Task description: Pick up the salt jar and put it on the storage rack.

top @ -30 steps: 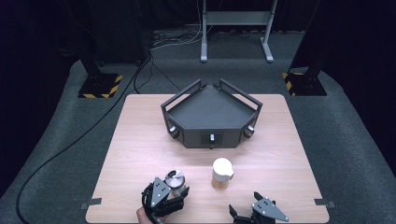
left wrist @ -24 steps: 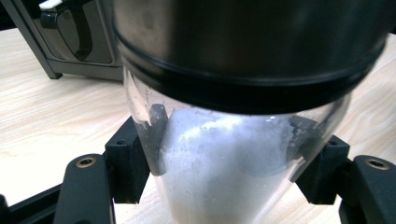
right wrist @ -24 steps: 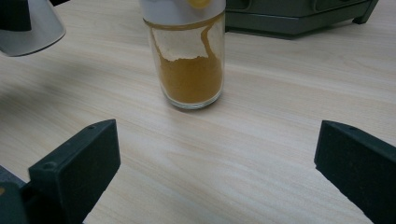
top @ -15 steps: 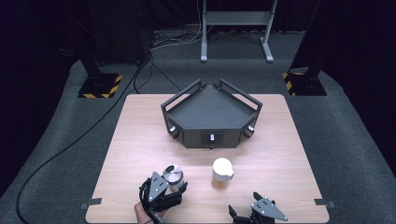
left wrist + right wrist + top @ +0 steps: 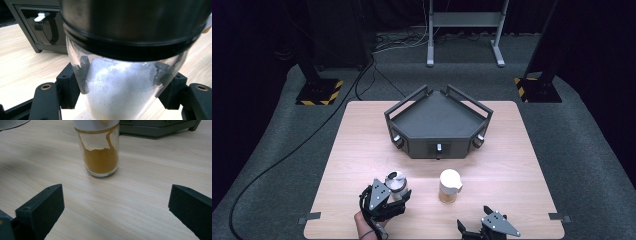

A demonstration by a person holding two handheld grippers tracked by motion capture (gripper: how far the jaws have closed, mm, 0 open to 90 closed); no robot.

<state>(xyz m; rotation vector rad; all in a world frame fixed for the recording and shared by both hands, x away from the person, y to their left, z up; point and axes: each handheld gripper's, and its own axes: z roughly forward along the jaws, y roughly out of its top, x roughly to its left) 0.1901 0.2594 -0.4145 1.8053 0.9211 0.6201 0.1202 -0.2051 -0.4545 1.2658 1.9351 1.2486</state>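
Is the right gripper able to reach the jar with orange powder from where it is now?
Probably yes. The right gripper is open, and the jar of orange powder stands upright straight ahead of it on the bare table. Nothing lies between them.

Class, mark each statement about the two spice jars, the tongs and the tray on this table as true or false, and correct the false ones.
1. The left tongs are shut on the jar of white powder. True.
2. The right tongs grip the jar of orange-brown powder. False: they stand open, short of that jar, with bare table between them.
3. The jar of white powder has a metal-coloured cap. True.
4. The jar of orange-brown powder stands inside the dark tray. False: it stands on the table in front of the tray.
5. The jar of orange-brown powder lies on its side. False: it stands upright.
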